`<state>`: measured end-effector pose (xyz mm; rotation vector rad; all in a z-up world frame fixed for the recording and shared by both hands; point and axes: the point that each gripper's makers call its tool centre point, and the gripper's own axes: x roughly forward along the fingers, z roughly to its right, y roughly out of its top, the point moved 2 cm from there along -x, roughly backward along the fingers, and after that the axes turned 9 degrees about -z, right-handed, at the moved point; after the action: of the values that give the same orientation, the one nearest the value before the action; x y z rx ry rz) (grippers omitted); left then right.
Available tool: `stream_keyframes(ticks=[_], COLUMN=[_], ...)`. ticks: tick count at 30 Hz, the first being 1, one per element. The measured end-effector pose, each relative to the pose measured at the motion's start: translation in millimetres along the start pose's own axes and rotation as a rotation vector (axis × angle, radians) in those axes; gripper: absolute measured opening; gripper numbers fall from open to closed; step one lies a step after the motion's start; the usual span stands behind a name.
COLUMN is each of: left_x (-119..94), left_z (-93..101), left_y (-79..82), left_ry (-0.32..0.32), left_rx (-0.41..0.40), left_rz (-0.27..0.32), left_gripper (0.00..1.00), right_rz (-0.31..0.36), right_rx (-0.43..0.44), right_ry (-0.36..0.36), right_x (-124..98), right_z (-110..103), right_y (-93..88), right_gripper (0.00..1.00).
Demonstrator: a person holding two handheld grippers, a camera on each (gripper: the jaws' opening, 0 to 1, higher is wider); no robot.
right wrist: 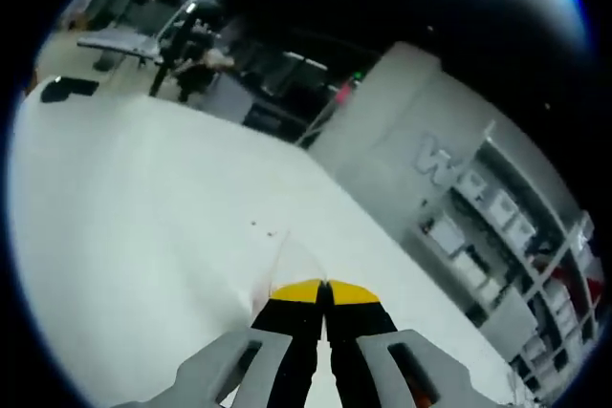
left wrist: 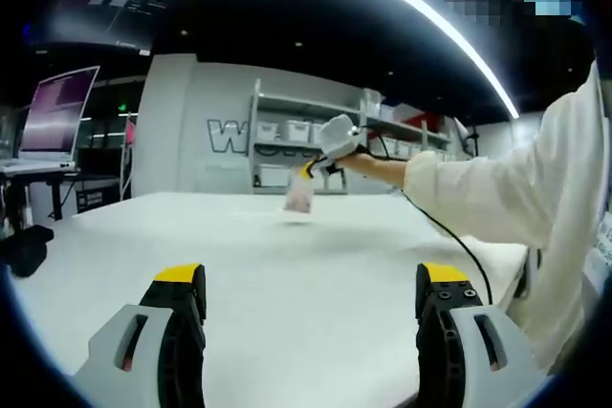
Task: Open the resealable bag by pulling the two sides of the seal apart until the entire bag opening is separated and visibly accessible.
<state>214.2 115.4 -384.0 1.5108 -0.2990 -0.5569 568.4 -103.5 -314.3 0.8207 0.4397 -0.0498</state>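
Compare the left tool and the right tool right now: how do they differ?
The left tool is open and holds nothing; the right tool is shut on the clear bag. The left tool hovers low over the white table; the right tool holds the bag farther off. Both have yellow tips.

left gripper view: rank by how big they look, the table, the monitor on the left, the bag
1. table, largest by far.
2. monitor.
3. bag, smallest, held up by the right gripper; it is blurred and far off, so its true size is unsure.
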Motion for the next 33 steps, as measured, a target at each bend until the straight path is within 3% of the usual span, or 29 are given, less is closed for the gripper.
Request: stream_keyframes(ticks=[12,18,21,33], left_x=[4,8,9,12], left_z=[-2.0,1.6,1.7,4.1], left_y=[-1.6,-4.2,-5.3,-5.5], left_ry=[0.002,-0.010,-0.009,-0.017], left_rx=[-0.003,0.001,0.003,0.000], left_rz=[-0.011,-0.023,-0.028,-0.032], left_gripper=[0.90,0.90,0.90,0.90], right_rz=[-0.022,-0.044,-0.075,-0.093], right_rx=[0.057,0.050,-0.008,0.001], right_ry=[-0.011,-0.026,-0.057,-0.053], right_x=[26,39,46,56], right_z=[9,8,11,-8], right_y=[-3.4,-6.4,-7.6,-6.3], right_gripper=[0.00,0.00,0.00,0.00])
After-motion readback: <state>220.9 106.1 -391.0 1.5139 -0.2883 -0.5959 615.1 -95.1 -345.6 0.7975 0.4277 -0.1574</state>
